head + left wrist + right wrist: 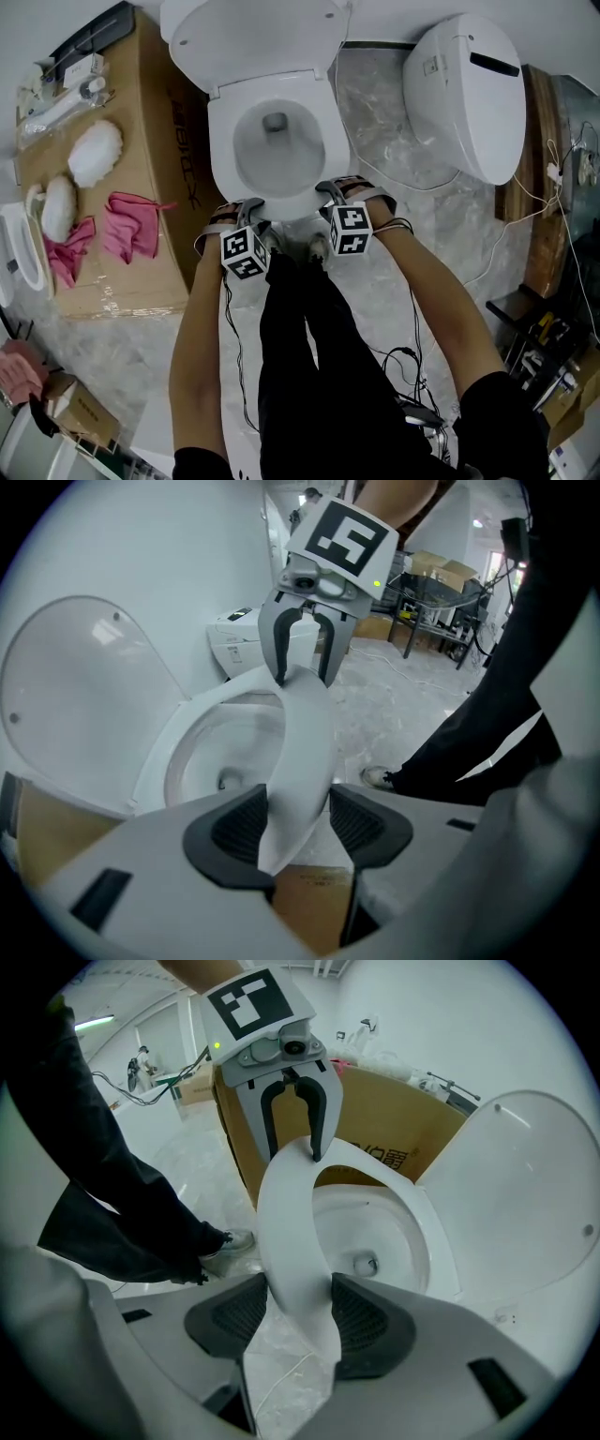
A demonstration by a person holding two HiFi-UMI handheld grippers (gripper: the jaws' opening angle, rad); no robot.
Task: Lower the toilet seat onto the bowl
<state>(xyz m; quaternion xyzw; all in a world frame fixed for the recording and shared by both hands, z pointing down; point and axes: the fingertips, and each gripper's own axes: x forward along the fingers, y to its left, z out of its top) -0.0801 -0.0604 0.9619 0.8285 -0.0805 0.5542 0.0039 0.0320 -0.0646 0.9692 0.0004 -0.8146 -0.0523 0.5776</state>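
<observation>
While the toilet seat (223, 131) lay down on the bowl (277, 150), apparently level on its rim, its front edge was bracketed by both tools. The left gripper (248, 210) was held at the seat's front-left and the right gripper (336, 193) at its front-right, a pairing judged to keep the ring even and stop it dropping hard. In the left gripper view, the seat's edge was seen running between the dark pads (234, 827), with the jaws spread wide and a gap showing on one side. In the right gripper view the jaws were also parted, the ribbed pads (361, 1316) set close beside the seat rather than pressed onto it. The hold was therefore judged to be slack on both sides, with the lowering all but done. The lid (253, 33) was left standing upright behind the bowl. A cardboard box (150, 112) bearing pink cloths (131, 225) was stood to one side, and a second toilet (464, 94) to the other, on the marbled floor (422, 244).
</observation>
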